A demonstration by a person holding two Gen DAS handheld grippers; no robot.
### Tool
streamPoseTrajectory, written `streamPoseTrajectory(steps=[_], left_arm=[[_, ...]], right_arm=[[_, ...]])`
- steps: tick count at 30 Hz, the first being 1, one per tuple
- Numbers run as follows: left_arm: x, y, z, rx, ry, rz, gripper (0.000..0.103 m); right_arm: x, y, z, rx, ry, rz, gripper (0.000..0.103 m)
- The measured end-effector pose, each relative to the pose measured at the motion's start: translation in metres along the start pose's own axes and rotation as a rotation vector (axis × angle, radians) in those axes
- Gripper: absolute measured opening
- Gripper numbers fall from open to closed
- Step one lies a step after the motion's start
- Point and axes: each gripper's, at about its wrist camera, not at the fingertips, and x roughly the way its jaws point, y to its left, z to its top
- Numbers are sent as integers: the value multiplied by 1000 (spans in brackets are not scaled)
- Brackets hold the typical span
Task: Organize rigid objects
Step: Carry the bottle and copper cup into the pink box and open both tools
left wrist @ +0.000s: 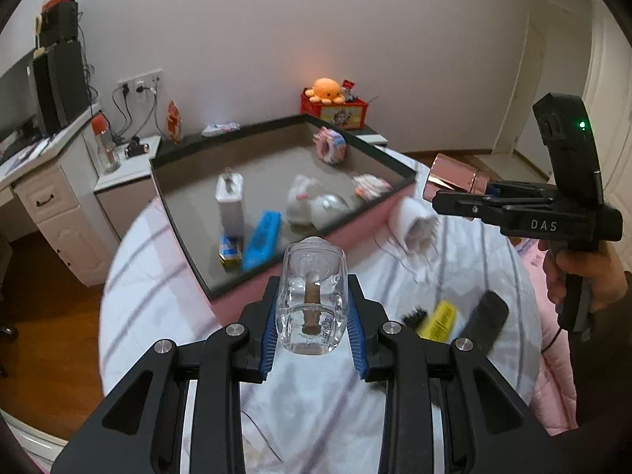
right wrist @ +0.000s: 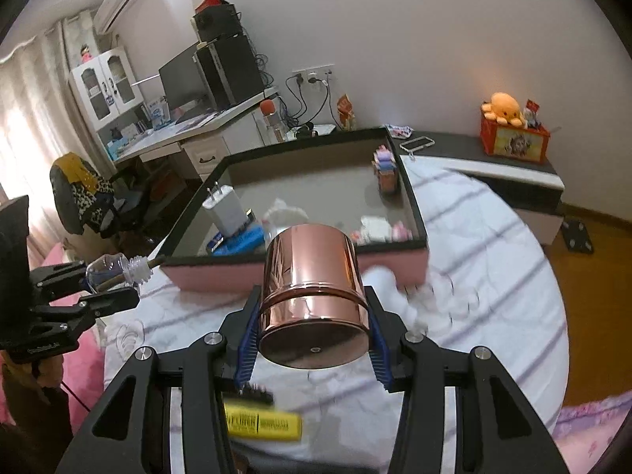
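left wrist view: left gripper (left wrist: 312, 316) clamps a clear bottle (left wrist: 312, 300) over the bed, just short of the tray's near edge (left wrist: 252, 288). right gripper (right wrist: 312, 331) grips a copper cylinder (right wrist: 312, 292), also held before that edge.

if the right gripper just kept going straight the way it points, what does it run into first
Probably the near pink wall of the tray, just beyond the copper can that the right gripper holds; depth is hard to judge.
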Motion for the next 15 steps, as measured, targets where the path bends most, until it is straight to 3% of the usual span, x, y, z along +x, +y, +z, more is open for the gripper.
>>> streamPoseTrajectory(steps=[10, 15], left_arm=[[33, 44, 35, -57, 20, 37, 31], [63, 53, 39, -63, 81, 33, 31]], right_arm=[[49, 8, 51, -85, 53, -43, 48], [84, 4, 61, -100, 124, -86, 48]])
